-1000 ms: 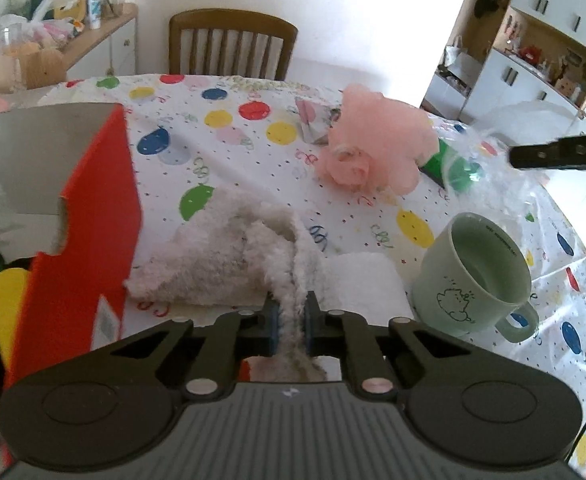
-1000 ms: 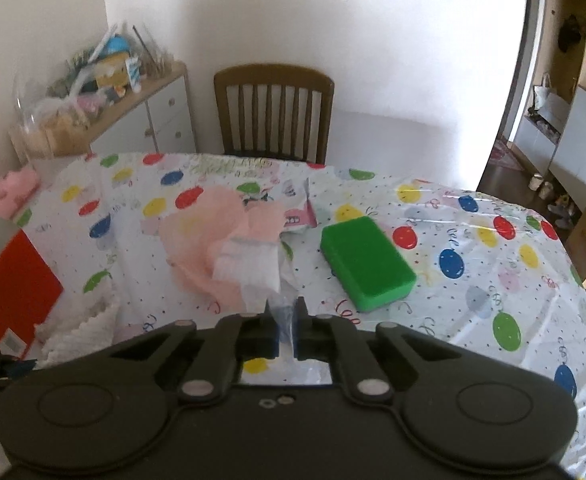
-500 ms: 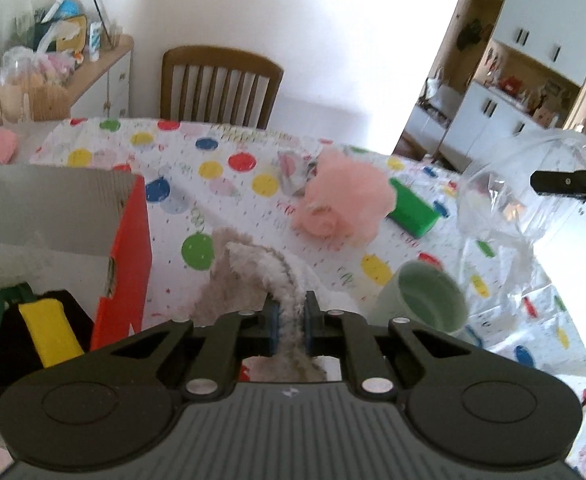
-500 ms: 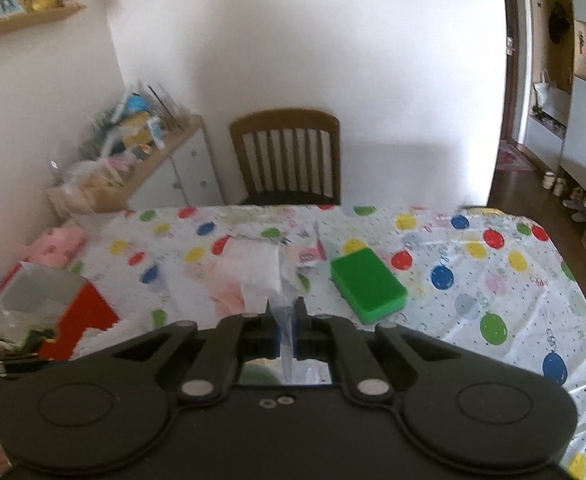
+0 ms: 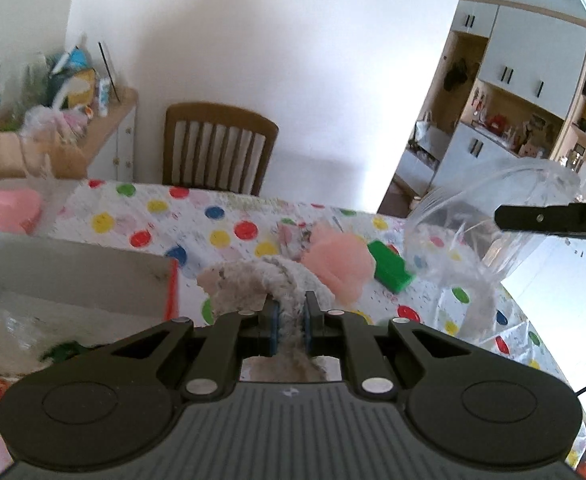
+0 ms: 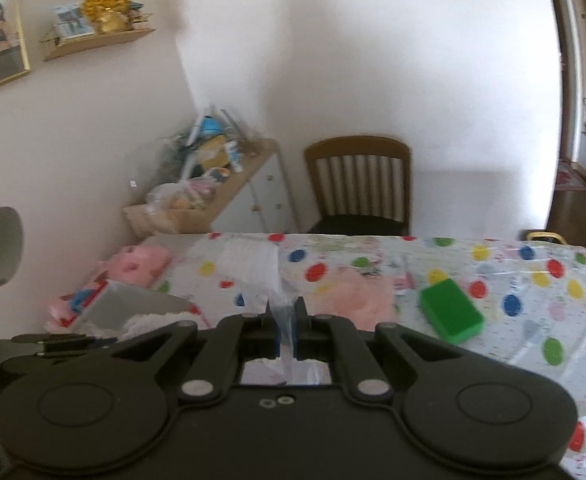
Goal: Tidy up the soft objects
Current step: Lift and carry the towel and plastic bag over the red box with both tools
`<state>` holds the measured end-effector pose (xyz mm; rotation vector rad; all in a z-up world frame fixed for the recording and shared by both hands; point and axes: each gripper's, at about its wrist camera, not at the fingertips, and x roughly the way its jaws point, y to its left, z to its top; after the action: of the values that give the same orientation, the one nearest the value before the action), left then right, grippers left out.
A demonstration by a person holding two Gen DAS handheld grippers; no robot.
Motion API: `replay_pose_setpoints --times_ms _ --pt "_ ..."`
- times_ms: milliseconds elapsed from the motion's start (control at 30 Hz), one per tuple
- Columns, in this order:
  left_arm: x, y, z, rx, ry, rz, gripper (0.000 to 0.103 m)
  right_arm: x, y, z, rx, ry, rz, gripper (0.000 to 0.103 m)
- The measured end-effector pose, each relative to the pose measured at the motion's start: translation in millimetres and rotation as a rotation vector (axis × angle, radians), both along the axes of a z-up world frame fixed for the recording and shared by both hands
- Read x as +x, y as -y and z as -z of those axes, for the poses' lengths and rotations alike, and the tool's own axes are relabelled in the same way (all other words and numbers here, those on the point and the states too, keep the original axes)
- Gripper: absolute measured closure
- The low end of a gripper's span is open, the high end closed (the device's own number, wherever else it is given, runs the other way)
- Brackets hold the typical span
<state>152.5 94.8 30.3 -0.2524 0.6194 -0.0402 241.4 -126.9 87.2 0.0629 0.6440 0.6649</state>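
My left gripper (image 5: 289, 312) is shut on a fluffy beige cloth (image 5: 249, 284) and holds it up above the table. My right gripper (image 6: 285, 316) is shut on the rim of a clear plastic bag (image 6: 253, 268). In the left wrist view the bag (image 5: 473, 236) hangs open at the right, under the right gripper's finger (image 5: 553, 220). A pink mesh puff (image 5: 339, 258) and a green sponge (image 5: 389, 266) lie on the polka-dot tablecloth (image 5: 213, 216). Both also show in the right wrist view: the puff (image 6: 353, 296) and the sponge (image 6: 451, 314).
An open red cardboard box (image 5: 73, 276) with soft items inside stands at the left; it shows in the right wrist view too (image 6: 133, 308). A wooden chair (image 5: 217, 148) stands behind the table. A cluttered sideboard (image 5: 53, 132) is at the far left. A pink item (image 5: 5, 208) lies by the box.
Both grippers have risen well above the table. The beige cloth has lifted off the table with the left gripper. The bag has risen with the right gripper, and the green mug has dropped out of view.
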Motion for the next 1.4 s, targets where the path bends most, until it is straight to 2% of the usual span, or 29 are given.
replay_pose_setpoints --times_ms 400,667,933,1067,1233,1400 --pt "-29.8 -40.7 -31.7 0.077 0.051 -0.078 0.091 -14.8 -84.9 -15.2 0.095 -0.009 -0.174 0.099" --pt "-41.6 -81.1 -35.5 0.108 0.051 -0.175 0.091 -9.6 -140.2 -12.9 0.171 -0.027 -0.246 0.099" --pt "-47.9 -121.2 -37.7 0.182 0.064 -0.286 0.091 1.4 -184.4 -3.2 0.225 -0.075 -0.285 0.099" --pt "-47.1 -142.6 -30.7 0.189 0.061 -0.329 0.091 6.0 -206.5 8.7 0.22 -0.081 -0.294 0.099" --pt "-40.1 -162.7 -17.2 0.216 0.047 -0.379 0.091 12.2 -232.4 28.6 0.164 -0.068 -0.301 0.099" --pt "-27.8 -179.3 5.1 0.214 -0.002 -0.41 0.091 18.6 -250.3 50.3 0.108 -0.07 -0.303 0.099"
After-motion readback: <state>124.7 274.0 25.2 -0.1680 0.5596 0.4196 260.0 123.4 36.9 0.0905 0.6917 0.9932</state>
